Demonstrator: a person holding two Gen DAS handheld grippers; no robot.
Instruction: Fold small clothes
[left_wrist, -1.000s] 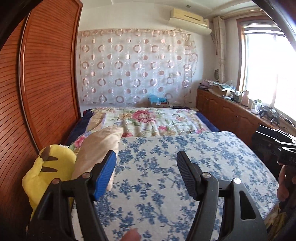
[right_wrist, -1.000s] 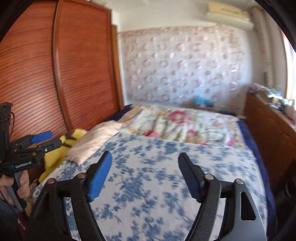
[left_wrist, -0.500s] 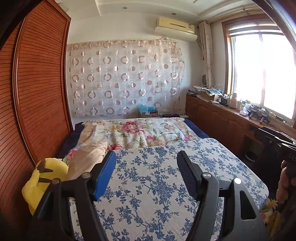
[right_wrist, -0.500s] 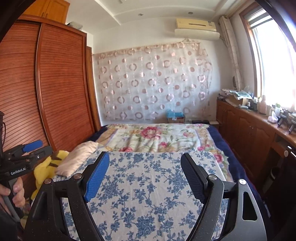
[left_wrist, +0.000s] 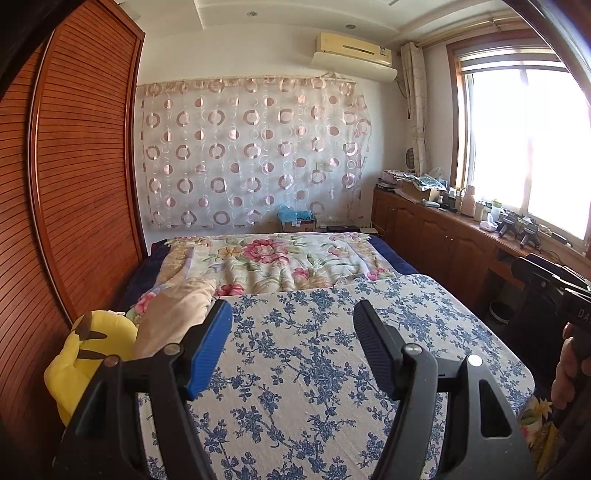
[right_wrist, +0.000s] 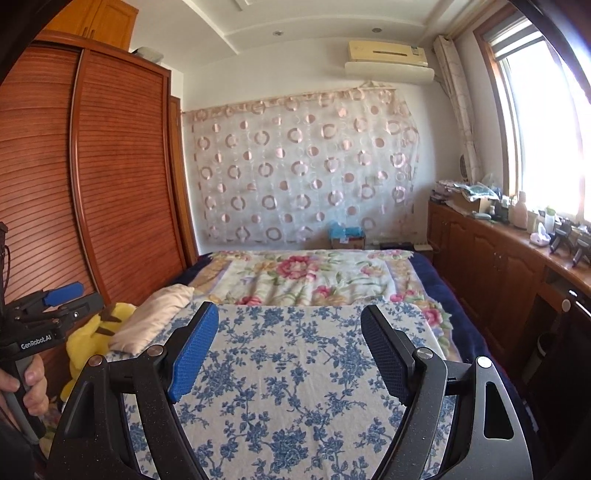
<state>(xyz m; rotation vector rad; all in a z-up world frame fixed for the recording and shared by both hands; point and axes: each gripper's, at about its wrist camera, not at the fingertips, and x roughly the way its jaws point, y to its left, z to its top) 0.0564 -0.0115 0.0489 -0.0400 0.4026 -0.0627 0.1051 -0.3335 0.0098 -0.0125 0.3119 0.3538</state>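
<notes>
Clothes: none in either view that I can find; where they lie I can't tell.
Left view, gripper: my left gripper (left_wrist: 291, 338) hangs over the blue-flowered spread (left_wrist: 314, 369), fingers (left_wrist: 208, 347) wide apart, nothing between them.
Left view, change: a second ago it looked down at the spread; it has since tipped up, so wall curtain (left_wrist: 251, 155) and window (left_wrist: 528, 144) now fill the frame.
Left view, edge: right hand (left_wrist: 567, 365) on its handle at the far right.
Right view, gripper: my right gripper (right_wrist: 288, 347) likewise spread, holding nothing, above the spread.
Right view, change: also lifted, blur gone, ceiling now showing.
Right view, rest: pillow (right_wrist: 151, 321), yellow plush (right_wrist: 92, 339), wardrobe (right_wrist: 92, 177) to the left.
Meaning: I read both grippers as backed off the bed; this fits waiting for clothes or clothes finished and out of frame.
</notes>
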